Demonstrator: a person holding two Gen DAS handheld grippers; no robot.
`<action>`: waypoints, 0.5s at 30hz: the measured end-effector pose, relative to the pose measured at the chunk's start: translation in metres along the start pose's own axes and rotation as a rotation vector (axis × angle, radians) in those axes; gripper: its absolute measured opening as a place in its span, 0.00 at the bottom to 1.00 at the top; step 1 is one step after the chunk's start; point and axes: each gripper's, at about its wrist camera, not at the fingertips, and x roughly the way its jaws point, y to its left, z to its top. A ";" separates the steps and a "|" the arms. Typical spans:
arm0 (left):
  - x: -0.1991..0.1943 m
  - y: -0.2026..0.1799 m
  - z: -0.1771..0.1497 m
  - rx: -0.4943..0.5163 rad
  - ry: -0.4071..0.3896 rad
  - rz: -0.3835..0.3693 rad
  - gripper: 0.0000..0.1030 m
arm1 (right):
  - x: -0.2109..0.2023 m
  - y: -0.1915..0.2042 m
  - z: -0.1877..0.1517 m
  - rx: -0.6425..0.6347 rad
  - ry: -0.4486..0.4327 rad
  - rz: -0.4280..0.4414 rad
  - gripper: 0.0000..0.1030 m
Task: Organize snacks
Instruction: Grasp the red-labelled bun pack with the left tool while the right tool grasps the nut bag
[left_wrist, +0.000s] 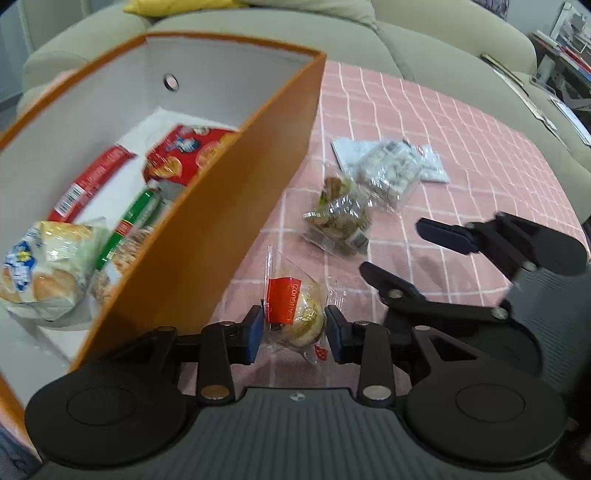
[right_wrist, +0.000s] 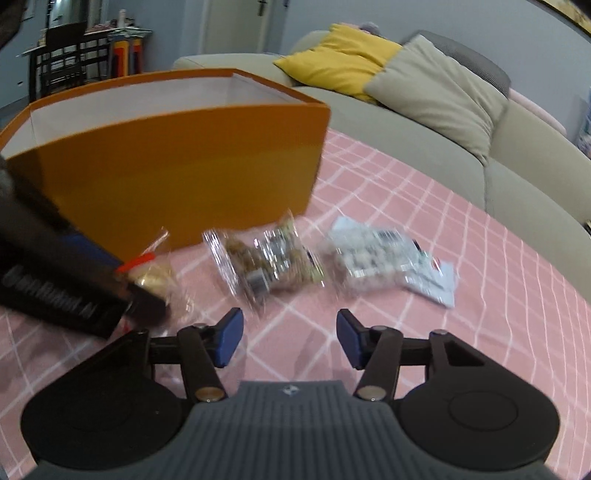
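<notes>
While the left hand-held gripper clamps a wrapped pastry, right hand-held gripper spread apart, holding nothing

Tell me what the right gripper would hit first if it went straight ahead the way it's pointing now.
Probably the clear bag of brown snacks lying on the pink cloth, just ahead of the open right gripper; depth is hard to judge.

Beside the orange, white-lined box, the tabletop wears pink cloth gridded white; the fingers carry blue pads.
</notes>
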 end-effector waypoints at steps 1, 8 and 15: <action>-0.002 0.001 0.000 0.000 -0.006 0.008 0.39 | 0.002 0.002 0.003 -0.022 -0.008 -0.001 0.52; -0.011 0.006 -0.005 0.008 0.014 0.019 0.39 | 0.016 0.016 0.015 -0.154 -0.026 0.029 0.53; -0.014 0.011 -0.009 -0.003 0.053 0.014 0.39 | 0.032 0.016 0.021 -0.100 0.005 0.048 0.57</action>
